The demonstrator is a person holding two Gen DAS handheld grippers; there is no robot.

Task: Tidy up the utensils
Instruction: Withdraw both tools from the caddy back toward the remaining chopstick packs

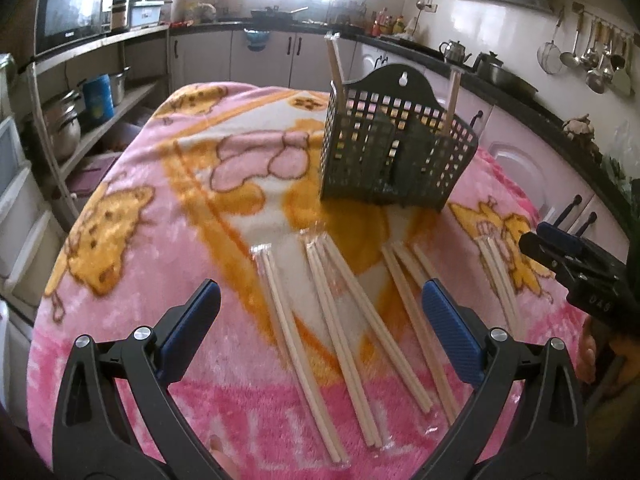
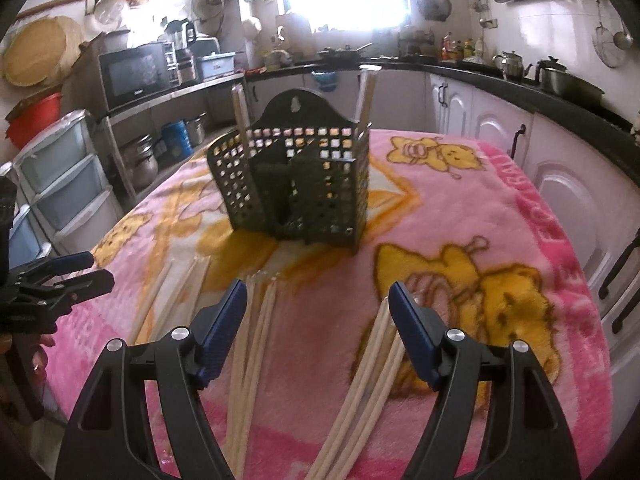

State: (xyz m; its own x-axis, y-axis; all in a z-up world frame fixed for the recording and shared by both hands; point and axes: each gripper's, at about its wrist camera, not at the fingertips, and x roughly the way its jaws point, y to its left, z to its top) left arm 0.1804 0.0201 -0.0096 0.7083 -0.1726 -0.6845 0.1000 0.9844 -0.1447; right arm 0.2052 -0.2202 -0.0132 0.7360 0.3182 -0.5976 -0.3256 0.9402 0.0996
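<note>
Right now the pale wooden chopstick pairs in clear wrappers [image 1: 340,340] lie spread in a loose fan on the pink and orange cartoon-print fleece blanket [image 1: 160,240] that covers the table, filling the lower centre of my left wrist view. I count about four bundles there, and one more bundle [image 1: 498,276] lies apart at the right of that frame, near my right gripper [image 1: 560,248], which enters from the right edge. In my right wrist view the same sticks run from the bottom edge up toward the middle, one group [image 2: 256,340] by my left-hand finger and another [image 2: 368,364] touching or just beside the right-hand finger.

Beyond them, in the upper centre of both frames, the dark perforated plastic utensil caddy with an arched hanging back [image 1: 396,148] stands upright on the blanket. Two wrapped chopstick pairs already stand in it, one at its left end [image 1: 335,68] and one at its right end [image 1: 454,100]; I cannot tell which compartment each is in.

My left gripper [image 1: 320,328] hovers over the fan with its blue-padded jaws spread wide and holding nothing. My right gripper's jaws are likewise released and bare in its own view.

Behind the table run white kitchen cabinets [image 2: 500,120] under a dark countertop, with a black microwave [image 2: 136,68] at the upper left.
</note>
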